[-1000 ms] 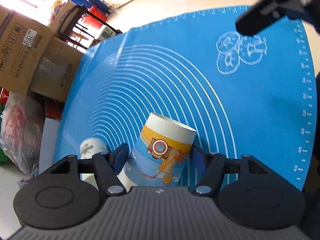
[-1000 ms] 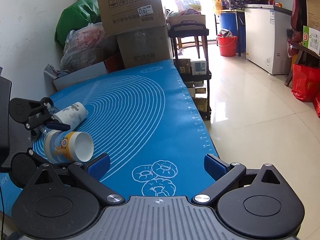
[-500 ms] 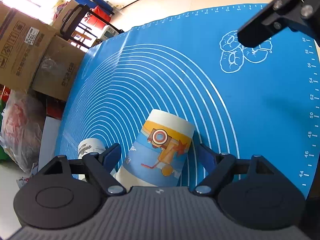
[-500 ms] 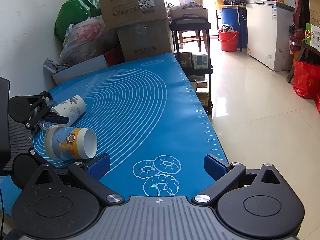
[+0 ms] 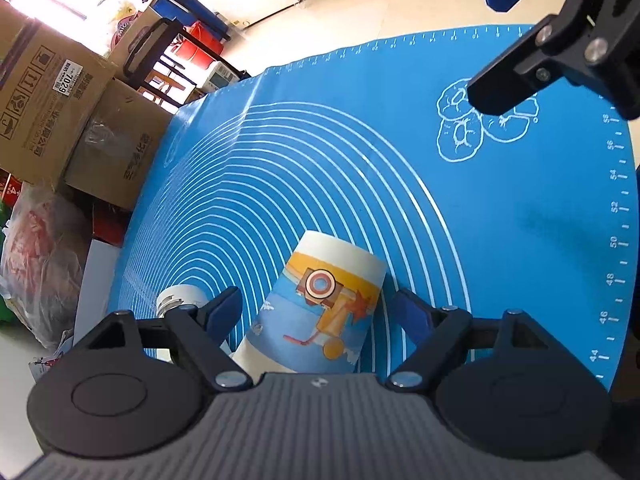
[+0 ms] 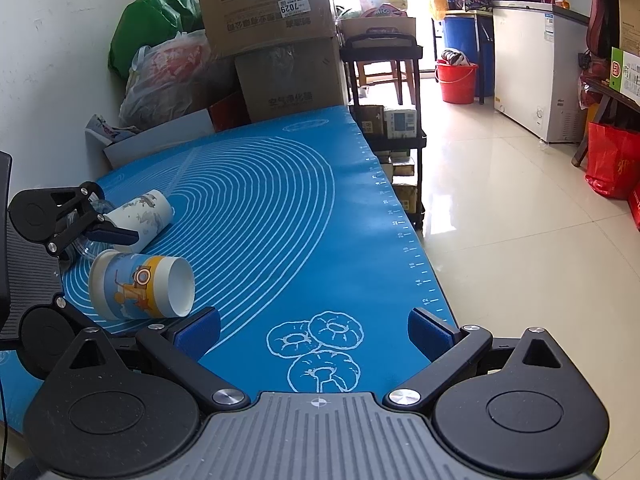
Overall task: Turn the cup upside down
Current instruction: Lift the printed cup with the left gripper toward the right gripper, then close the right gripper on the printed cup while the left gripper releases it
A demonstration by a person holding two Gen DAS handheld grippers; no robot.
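Left gripper (image 5: 318, 312): held open, its blue pads (image 5: 224, 310) apart on both sides of the cup, and no contact is seen.
Cup (image 5: 320, 308): laid on its side on the blue mat (image 5: 360, 184). Its open mouth is shown only in the right wrist view (image 6: 140, 284), turned to the right gripper.
Right gripper (image 6: 314, 330): held wide open over the doughnut drawings (image 6: 316, 346), and nothing is between the fingers. In the left wrist view only one black finger (image 5: 520, 76) of it is seen.
Second cup (image 6: 140, 216): white, also lying down, just beside the left gripper's far finger. Only its end is seen in the left wrist view (image 5: 180, 300).
Background: cardboard boxes (image 6: 272, 32) are stacked behind the mat.
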